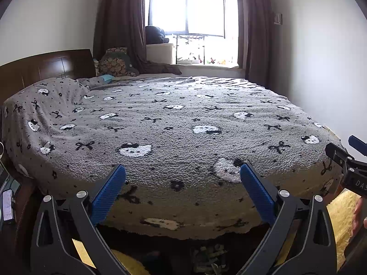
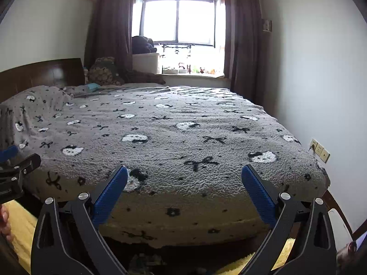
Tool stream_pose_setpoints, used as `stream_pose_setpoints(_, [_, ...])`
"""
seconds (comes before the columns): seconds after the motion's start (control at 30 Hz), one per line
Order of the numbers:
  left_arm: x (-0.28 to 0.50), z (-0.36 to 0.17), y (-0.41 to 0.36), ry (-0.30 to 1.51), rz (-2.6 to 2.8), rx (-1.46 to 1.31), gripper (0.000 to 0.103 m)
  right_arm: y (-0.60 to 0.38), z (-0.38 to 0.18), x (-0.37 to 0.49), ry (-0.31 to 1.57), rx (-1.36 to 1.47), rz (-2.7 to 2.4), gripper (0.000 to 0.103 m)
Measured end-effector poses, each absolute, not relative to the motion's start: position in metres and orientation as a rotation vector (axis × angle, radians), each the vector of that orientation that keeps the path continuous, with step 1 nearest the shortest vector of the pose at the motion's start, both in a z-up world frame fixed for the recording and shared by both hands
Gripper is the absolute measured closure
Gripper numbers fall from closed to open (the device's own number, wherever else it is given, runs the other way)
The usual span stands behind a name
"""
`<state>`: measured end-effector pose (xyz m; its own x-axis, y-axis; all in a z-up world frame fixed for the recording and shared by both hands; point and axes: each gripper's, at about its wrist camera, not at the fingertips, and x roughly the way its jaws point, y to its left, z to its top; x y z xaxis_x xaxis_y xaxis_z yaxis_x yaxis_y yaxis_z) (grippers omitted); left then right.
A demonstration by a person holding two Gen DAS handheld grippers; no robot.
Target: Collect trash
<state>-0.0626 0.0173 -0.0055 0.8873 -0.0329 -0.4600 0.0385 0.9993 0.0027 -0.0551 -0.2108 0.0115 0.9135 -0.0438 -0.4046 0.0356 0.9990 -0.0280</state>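
Observation:
My left gripper (image 1: pixel 182 171) is open and empty, held at the foot of a bed (image 1: pixel 179 123) covered with a grey blanket printed with cats and bows. My right gripper (image 2: pixel 184 171) is open and empty too, beside it over the same bed (image 2: pixel 183 133). The right gripper's tip shows at the right edge of the left wrist view (image 1: pixel 344 158); the left gripper's tip shows at the left edge of the right wrist view (image 2: pixel 20 165). Some crumpled items (image 1: pixel 208 259) lie in the dark under the bed's foot edge; what they are is unclear.
A wooden headboard (image 1: pixel 45 66) stands at the left, with pillows (image 1: pixel 114 63) at the far corner. A curtained window (image 1: pixel 190 11) with a cluttered sill is at the back. A yellow rug (image 1: pixel 341 215) lies on the floor. Wall sockets (image 2: pixel 320 152) are at the right.

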Motion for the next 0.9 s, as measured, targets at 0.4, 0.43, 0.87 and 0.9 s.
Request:
stream_pose_setpoints(0.4, [-0.0630,-0.0040,0.0161,0.473,-0.034,0.014,0.008,-0.2110,0.0120,-0.0567,0.409,-0.009,-0.042,0.004])
stream_pose_setpoints(0.43, [-0.0629,-0.0043,0.0160,0.476,-0.034,0.015,0.008,-0.2113,0.0118,-0.0568,0.409,-0.009,-0.042,0.004])
stream_pose_setpoints(0.87, [-0.0629,-0.0040,0.0137,0.477,-0.042,0.021,0.008,-0.2077,0.0115,-0.0553,0.418,-0.011,-0.029,0.004])
stream_pose_setpoints(0.9, [-0.0629,-0.0040,0.0136,0.477,-0.041,0.022,0.008,-0.2078,0.0114,-0.0554,0.418,-0.011,-0.029,0.004])
